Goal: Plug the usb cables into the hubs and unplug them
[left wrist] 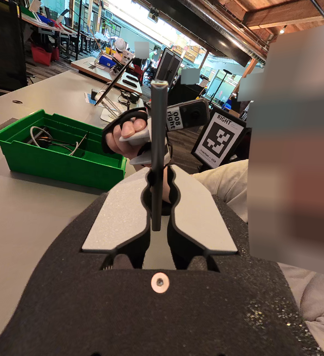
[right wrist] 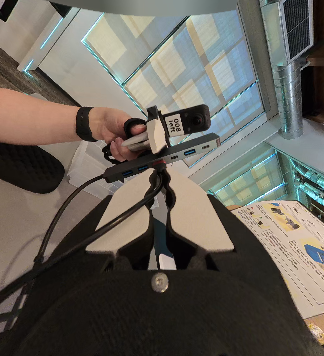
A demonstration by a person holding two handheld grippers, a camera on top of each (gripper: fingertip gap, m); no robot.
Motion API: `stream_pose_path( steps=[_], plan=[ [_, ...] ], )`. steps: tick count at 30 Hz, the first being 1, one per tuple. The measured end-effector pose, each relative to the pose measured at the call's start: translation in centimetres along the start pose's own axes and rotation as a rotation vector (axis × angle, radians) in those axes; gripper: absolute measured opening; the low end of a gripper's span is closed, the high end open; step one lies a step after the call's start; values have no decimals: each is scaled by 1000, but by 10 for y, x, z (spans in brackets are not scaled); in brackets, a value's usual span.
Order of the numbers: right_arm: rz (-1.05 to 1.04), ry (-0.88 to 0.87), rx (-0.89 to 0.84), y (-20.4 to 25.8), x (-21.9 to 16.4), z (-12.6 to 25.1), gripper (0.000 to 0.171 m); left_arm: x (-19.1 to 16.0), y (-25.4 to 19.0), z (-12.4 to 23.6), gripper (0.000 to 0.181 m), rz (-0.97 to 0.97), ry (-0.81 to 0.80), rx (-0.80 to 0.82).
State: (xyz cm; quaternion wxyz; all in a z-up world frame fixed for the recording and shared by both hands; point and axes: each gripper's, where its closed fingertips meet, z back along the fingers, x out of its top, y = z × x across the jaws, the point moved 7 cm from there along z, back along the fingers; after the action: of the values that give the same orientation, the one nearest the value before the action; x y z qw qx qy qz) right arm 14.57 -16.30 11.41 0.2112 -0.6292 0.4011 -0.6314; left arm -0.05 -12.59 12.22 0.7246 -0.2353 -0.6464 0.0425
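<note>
Left fingers [left wrist: 158,185] clamped on slim matte-grey hub [left wrist: 158,154]; right fingers [right wrist: 160,178] pinching red-collared black cable [right wrist: 158,165].

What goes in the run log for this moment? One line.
left gripper: shut on hub | right gripper: shut on usb plug | plug at hub port, seating unclear

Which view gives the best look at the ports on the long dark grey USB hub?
The right wrist view: the long dark grey USB hub turns its port side to the camera, blue sockets and slim oval ones visible. The left wrist view shows the hub only edge-on, clamped in the left gripper, no side ports visible.
</note>
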Motion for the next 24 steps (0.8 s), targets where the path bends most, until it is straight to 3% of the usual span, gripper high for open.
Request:
stream_pose_path(
  steps=[1,24],
  plan=[
    [2,-4,-3,0,1,-1,7,0,0,0,15,13,-7,-9],
    [32,-9,21,10,1,-7,7,-8,5,5,11,72,76,-66]
  ],
)
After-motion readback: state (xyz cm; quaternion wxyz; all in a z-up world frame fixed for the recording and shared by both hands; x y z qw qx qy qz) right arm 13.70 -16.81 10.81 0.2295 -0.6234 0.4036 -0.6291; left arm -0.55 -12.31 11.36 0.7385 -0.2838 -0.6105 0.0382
